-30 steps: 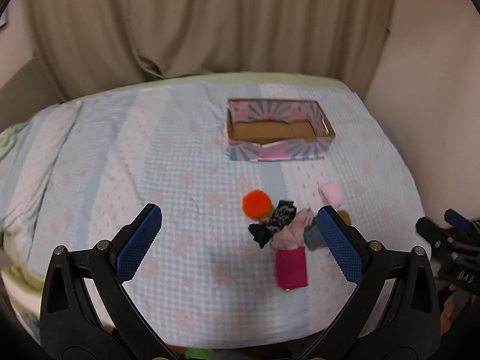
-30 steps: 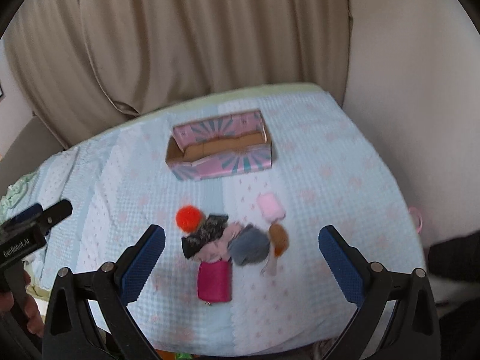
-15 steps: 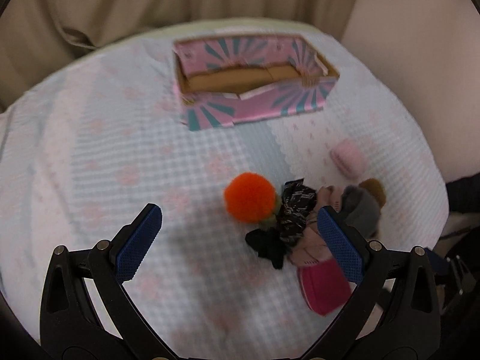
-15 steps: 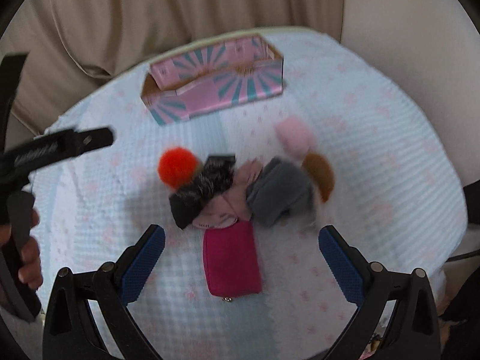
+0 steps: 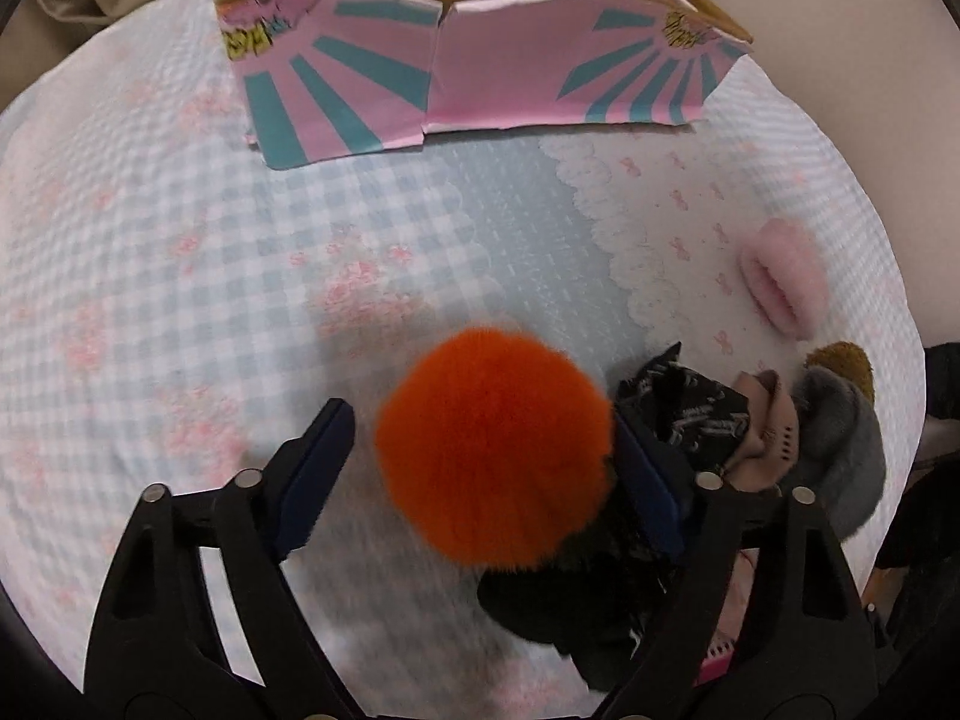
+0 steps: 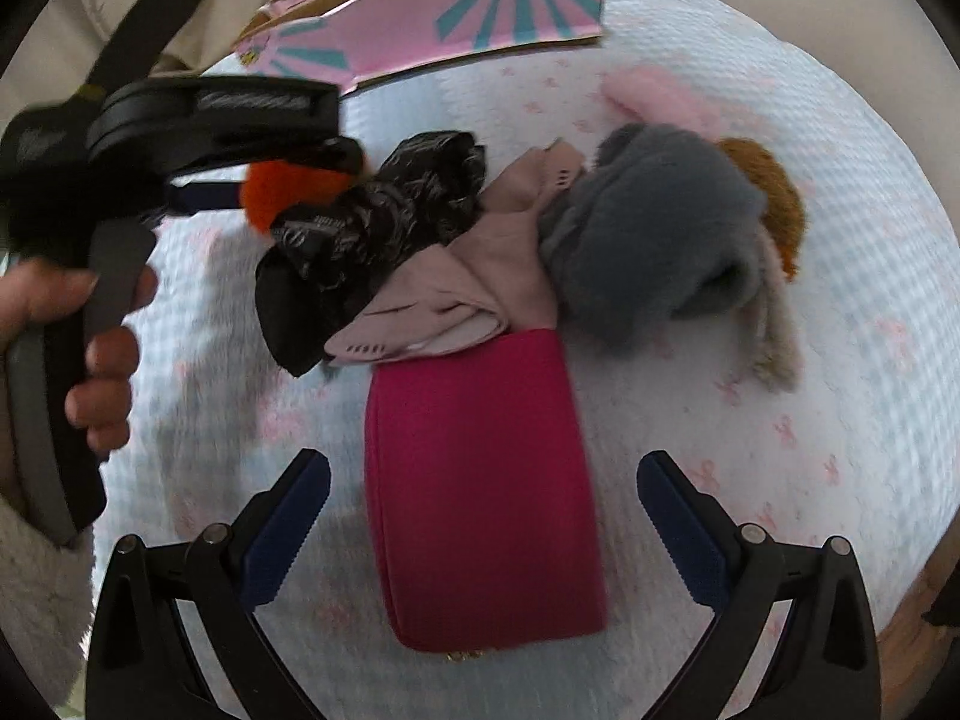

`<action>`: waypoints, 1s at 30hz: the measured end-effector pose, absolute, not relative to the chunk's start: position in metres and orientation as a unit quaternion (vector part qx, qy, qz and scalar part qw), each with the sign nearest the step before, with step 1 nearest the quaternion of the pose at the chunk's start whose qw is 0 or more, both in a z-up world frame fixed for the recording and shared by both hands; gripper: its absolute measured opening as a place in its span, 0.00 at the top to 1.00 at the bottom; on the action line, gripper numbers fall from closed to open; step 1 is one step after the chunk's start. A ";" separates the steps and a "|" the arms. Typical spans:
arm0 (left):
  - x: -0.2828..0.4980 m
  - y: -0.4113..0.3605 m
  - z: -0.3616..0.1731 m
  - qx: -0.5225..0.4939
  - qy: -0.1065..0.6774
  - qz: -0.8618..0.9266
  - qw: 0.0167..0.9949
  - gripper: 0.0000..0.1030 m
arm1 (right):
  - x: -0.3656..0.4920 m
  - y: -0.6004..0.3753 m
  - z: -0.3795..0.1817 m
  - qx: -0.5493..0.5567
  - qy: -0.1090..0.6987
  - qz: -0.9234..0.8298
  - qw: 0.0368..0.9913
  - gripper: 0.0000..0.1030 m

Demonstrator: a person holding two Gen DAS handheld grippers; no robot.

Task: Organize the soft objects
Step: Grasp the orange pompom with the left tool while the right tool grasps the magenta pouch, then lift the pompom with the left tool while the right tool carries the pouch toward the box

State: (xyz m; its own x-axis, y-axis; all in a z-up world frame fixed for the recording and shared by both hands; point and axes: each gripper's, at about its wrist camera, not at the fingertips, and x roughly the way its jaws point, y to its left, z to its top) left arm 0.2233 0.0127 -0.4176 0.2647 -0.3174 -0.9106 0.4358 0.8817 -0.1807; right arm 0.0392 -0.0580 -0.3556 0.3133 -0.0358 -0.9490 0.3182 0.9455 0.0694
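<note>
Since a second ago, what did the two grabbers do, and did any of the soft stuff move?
Both came down toward the pile. The left gripper narrowed its fingers around the orange pompom; a gap shows on one side, so no firm grip yet. The right gripper, open, now straddles the pink pouch. The box, the grey sock and the other things lie where they were.
</note>
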 end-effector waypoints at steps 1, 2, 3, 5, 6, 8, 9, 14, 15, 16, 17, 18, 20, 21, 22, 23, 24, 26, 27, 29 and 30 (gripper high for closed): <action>0.225 0.012 -0.421 0.052 0.560 -0.237 0.792 0.24 | 0.041 -0.056 -0.358 0.117 0.577 -0.109 0.801 0.03; 0.227 0.010 -0.426 0.051 0.562 -0.236 0.791 0.30 | 0.043 -0.055 -0.360 0.111 0.578 -0.107 0.801 0.04; 0.229 0.009 -0.429 0.049 0.565 -0.236 0.789 0.39 | 0.044 -0.054 -0.363 0.108 0.580 -0.104 0.801 0.08; 0.230 0.005 -0.436 0.044 0.570 -0.241 0.784 0.52 | 0.048 -0.052 -0.368 0.103 0.585 -0.096 0.799 0.23; 0.231 0.004 -0.438 0.045 0.570 -0.241 0.784 0.57 | 0.049 -0.052 -0.371 0.099 0.592 -0.094 0.795 0.31; 0.229 -0.001 -0.438 0.055 0.567 -0.241 0.786 0.62 | 0.051 -0.052 -0.374 0.094 0.594 -0.096 0.793 0.34; 0.229 -0.003 -0.438 0.058 0.566 -0.242 0.786 0.63 | 0.051 -0.053 -0.374 0.095 0.593 -0.095 0.794 0.36; 0.226 -0.005 -0.436 0.058 0.562 -0.240 0.790 0.66 | 0.049 -0.051 -0.373 0.083 0.590 -0.095 0.798 0.44; 0.226 -0.004 -0.435 0.056 0.561 -0.240 0.790 0.66 | 0.049 -0.050 -0.373 0.082 0.590 -0.095 0.798 0.46; 0.225 -0.002 -0.434 0.054 0.560 -0.239 0.791 0.66 | 0.050 -0.050 -0.373 0.082 0.589 -0.095 0.798 0.47; 0.224 0.000 -0.431 0.052 0.559 -0.238 0.793 0.66 | 0.049 -0.050 -0.371 0.084 0.587 -0.094 0.799 0.48; 0.222 0.003 -0.429 0.050 0.558 -0.237 0.794 0.66 | 0.048 -0.050 -0.370 0.086 0.586 -0.093 0.800 0.49; 0.220 0.006 -0.425 0.046 0.556 -0.234 0.796 0.66 | 0.048 -0.052 -0.366 0.090 0.583 -0.092 0.802 0.51; 0.219 0.009 -0.421 0.043 0.555 -0.233 0.798 0.66 | 0.048 -0.053 -0.363 0.092 0.581 -0.093 0.803 0.52; 0.219 0.011 -0.417 0.040 0.554 -0.230 0.799 0.66 | 0.048 -0.052 -0.362 0.093 0.581 -0.094 0.803 0.53; 0.218 0.014 -0.414 0.039 0.553 -0.229 0.800 0.66 | 0.047 -0.054 -0.359 0.096 0.580 -0.095 0.804 0.53; 0.217 0.019 -0.408 0.036 0.550 -0.228 0.802 0.66 | 0.047 -0.056 -0.355 0.098 0.578 -0.096 0.804 0.54; 0.215 0.024 -0.397 0.033 0.547 -0.224 0.806 0.66 | 0.042 -0.059 -0.346 0.101 0.575 -0.098 0.806 0.54; 0.214 0.026 -0.391 0.032 0.544 -0.222 0.808 0.66 | 0.042 -0.059 -0.341 0.101 0.574 -0.099 0.807 0.55; 0.212 0.031 -0.377 0.028 0.540 -0.220 0.812 0.66 | 0.036 -0.059 -0.326 0.101 0.569 -0.100 0.810 0.55; 0.211 0.033 -0.369 0.027 0.538 -0.218 0.814 0.66 | 0.034 -0.058 -0.320 0.100 0.566 -0.100 0.812 0.55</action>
